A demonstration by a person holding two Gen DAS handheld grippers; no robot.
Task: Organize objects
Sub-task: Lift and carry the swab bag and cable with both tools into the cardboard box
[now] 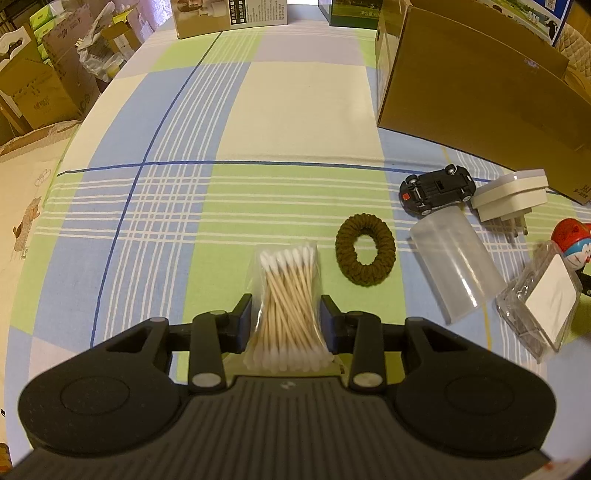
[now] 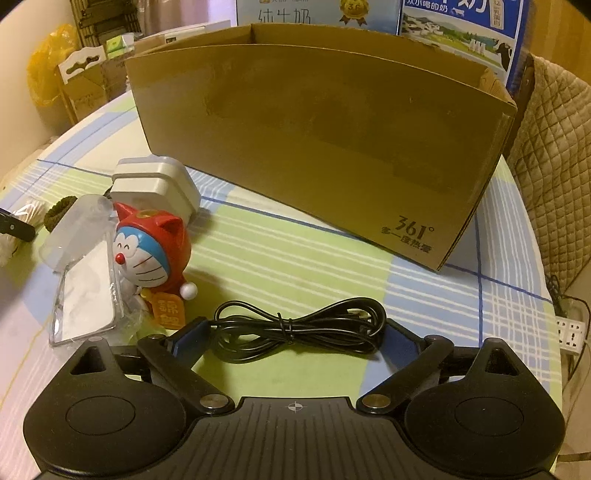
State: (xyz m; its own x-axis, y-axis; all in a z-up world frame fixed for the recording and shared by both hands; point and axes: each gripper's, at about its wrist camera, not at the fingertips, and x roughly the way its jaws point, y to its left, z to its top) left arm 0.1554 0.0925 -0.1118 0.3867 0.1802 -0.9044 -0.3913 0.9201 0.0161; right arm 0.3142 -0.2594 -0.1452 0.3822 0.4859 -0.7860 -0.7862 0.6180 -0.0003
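1. Left gripper (image 1: pixel 286 317) is nearest in its view: fingers on either side of the cotton swab bag (image 1: pixel 287 306), pads at the plastic sides; looks clamped or nearly so, but I cannot tell if it is actually squeezing. Bag seems to lie on the checked tablecloth (image 1: pixel 166 221).
2. Right gripper (image 2: pixel 295 338) has its jaws spread wide around the coiled black cable (image 2: pixel 299 326), which lies on the cloth, not gripped.
3. Cardboard box (image 2: pixel 314 140) stands open-topped behind the cable and reads "361°" with small Chinese print under it. Inside not visible, so cannot tell if anything is packed yet.
4. Judgement: task looks early. Everything visible sits loose outside the box: clear cylinder (image 1: pixel 456 262), clear case (image 1: pixel 535 314), white plug adapter (image 1: pixel 511 194), red Doraemon figure (image 2: pixel 151 251), toy car (image 1: pixel 437 188) on its side just beside the adapter, olive scrunchie (image 1: pixel 365 249).
5. Figure's orange tag has two Chinese characters. Milk carton (image 2: pixel 461 29) behind the box bears Chinese text and a cow.
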